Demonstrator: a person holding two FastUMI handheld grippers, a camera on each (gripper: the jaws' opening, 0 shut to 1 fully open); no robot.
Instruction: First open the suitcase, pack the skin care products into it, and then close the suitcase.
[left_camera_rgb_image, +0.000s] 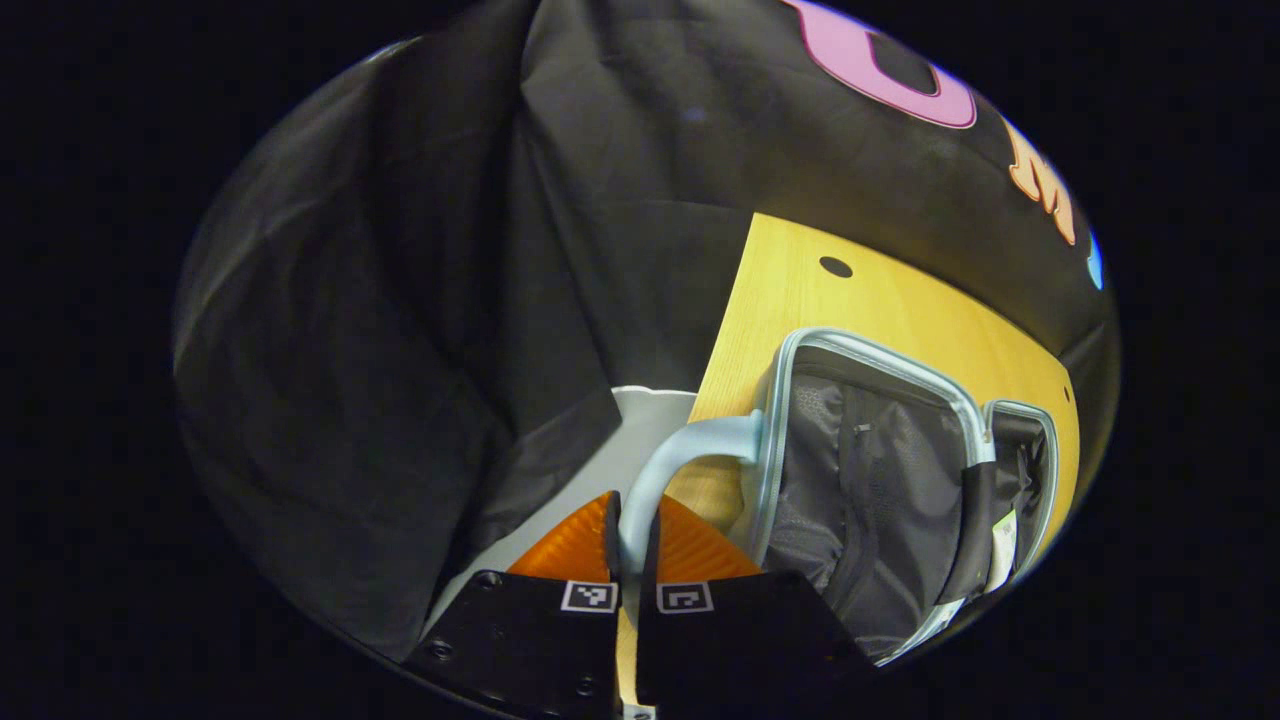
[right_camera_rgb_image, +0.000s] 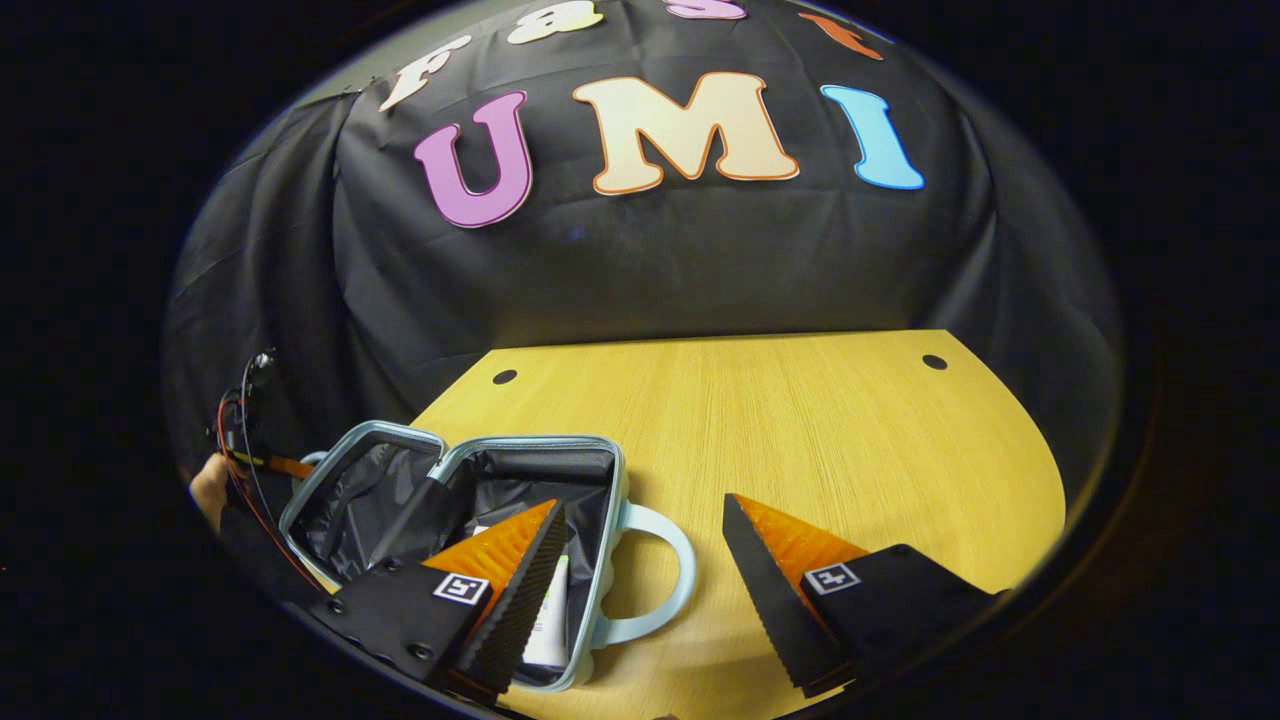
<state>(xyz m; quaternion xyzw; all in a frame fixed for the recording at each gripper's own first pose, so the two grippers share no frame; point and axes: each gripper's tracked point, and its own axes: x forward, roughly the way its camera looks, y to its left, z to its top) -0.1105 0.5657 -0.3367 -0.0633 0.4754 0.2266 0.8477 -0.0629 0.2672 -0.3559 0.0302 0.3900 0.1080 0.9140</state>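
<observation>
A light-blue suitcase (right_camera_rgb_image: 455, 455) lies open on the wooden table, its two halves lined in dark grey. In the left gripper view my left gripper (left_camera_rgb_image: 635, 502) is shut on the curved handle (left_camera_rgb_image: 690, 445) of the nearer half (left_camera_rgb_image: 860, 480). In the right gripper view that gripper's orange finger (right_camera_rgb_image: 290, 465) touches the far-left half, with a hand (right_camera_rgb_image: 205, 490) behind it. A white tube with green print (right_camera_rgb_image: 550, 620) lies in the right half. My right gripper (right_camera_rgb_image: 641, 501) stands open above that half's handle (right_camera_rgb_image: 672, 570), holding nothing.
The yellow wooden table (right_camera_rgb_image: 800, 420) stretches right of the suitcase, with two small dark holes (right_camera_rgb_image: 934, 361) near its back edge. Red and black cables (right_camera_rgb_image: 240, 430) hang by the hand at far left. Past the table's left edge is pale floor (left_camera_rgb_image: 640, 420).
</observation>
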